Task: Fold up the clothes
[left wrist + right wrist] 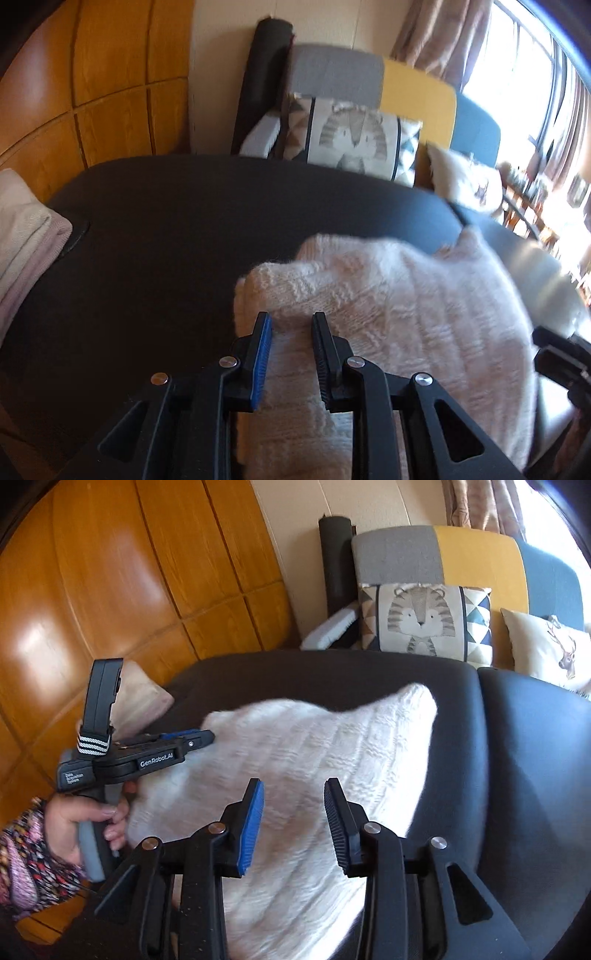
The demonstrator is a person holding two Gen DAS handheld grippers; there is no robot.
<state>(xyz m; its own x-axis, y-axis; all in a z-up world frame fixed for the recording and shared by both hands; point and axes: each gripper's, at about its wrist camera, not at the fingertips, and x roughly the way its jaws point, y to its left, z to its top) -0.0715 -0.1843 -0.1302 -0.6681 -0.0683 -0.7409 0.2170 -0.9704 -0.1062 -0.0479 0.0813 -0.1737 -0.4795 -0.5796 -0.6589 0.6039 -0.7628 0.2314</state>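
Note:
A white fluffy knit sweater (388,295) (314,738) lies partly folded on a dark padded surface (166,221) (461,757). My left gripper (291,326) is open over the sweater's thick folded left edge, with the knit showing in the gap between its fingers. In the right wrist view the left gripper (207,735) shows side-on at that same edge, held by a hand (74,823) in a patterned sleeve. My right gripper (293,792) is wide open just above the sweater's middle and holds nothing. Part of its black body (561,354) shows at the sweater's right side.
A stack of folded pale cloth (22,236) (140,698) sits at the surface's left end by the wooden panelled wall (110,92). Behind the surface stands a sofa with a tiger cushion (354,136) (421,620) and a deer cushion (550,646).

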